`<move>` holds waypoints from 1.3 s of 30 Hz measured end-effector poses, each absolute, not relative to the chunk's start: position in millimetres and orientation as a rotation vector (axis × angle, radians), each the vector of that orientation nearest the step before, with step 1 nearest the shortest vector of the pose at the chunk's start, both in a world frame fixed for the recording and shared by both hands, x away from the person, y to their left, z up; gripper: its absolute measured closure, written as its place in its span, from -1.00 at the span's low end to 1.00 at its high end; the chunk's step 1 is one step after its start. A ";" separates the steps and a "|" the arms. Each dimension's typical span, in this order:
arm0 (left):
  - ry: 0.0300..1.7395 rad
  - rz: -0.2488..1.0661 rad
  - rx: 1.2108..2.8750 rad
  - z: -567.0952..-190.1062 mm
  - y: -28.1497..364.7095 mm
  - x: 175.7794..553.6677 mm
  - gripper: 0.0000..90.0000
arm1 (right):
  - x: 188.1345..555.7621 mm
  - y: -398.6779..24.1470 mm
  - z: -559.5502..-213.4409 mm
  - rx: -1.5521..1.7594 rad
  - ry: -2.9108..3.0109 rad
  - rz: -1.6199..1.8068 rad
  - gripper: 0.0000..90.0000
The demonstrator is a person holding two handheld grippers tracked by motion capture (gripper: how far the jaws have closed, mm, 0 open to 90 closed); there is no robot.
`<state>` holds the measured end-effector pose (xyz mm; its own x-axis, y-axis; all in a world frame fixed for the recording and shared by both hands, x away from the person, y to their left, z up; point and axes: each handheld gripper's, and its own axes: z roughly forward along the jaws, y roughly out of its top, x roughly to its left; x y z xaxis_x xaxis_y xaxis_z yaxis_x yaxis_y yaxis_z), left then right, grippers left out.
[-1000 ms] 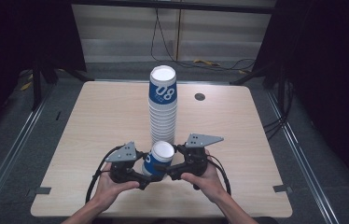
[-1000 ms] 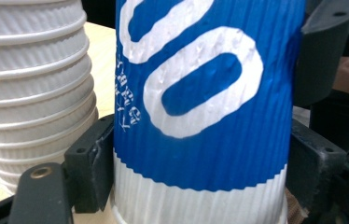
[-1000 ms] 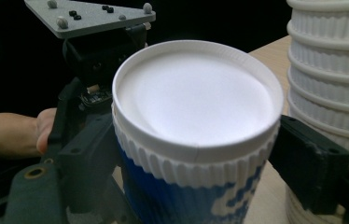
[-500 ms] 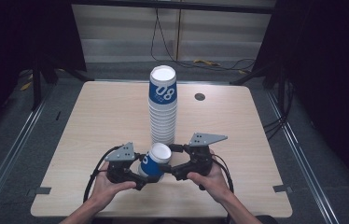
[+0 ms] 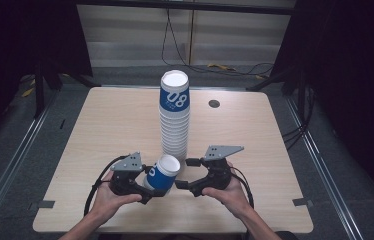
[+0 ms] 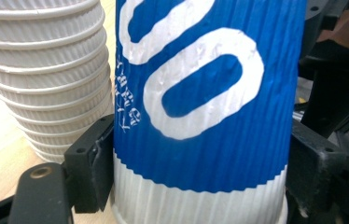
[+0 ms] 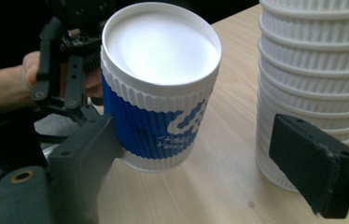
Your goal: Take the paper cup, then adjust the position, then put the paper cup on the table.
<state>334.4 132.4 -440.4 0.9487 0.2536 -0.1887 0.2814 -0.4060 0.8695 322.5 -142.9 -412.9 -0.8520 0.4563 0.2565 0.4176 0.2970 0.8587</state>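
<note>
Here, nearest you, your left claw [image 5: 147,186] is clamped on the cup [image 5: 162,172] low on its ribbed wall, holding it off the table [image 5: 100,125] with its long axis tilted, rim up and leaning toward the right. Your right claw [image 5: 185,174] stands wide and holds nothing; the cup lies just to its left, not between its jaws, so the left hand is the one placed to move it. Beyond both rises the stack [image 5: 175,115], mid-table, upright, just behind the cup.
</note>
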 end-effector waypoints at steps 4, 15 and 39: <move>0.390 -0.029 2.024 -439.6 133.1 335.5 -0.51 | 322.6 -145.5 -412.8 0.836 2.518 1.609 -0.67; 0.380 -0.013 2.086 -442.2 131.9 335.1 -0.51 | 321.3 -147.3 -413.7 0.764 2.594 1.501 -0.60; 0.363 0.000 2.243 -443.9 123.6 334.9 -0.51 | 324.0 -138.1 -420.9 0.648 2.761 1.281 -0.53</move>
<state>334.9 123.6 -443.9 0.9579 0.2596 -0.1225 0.2599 -0.6030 0.7542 324.0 -138.1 -420.9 -0.9129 0.3815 0.1452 0.3572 0.5746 0.7363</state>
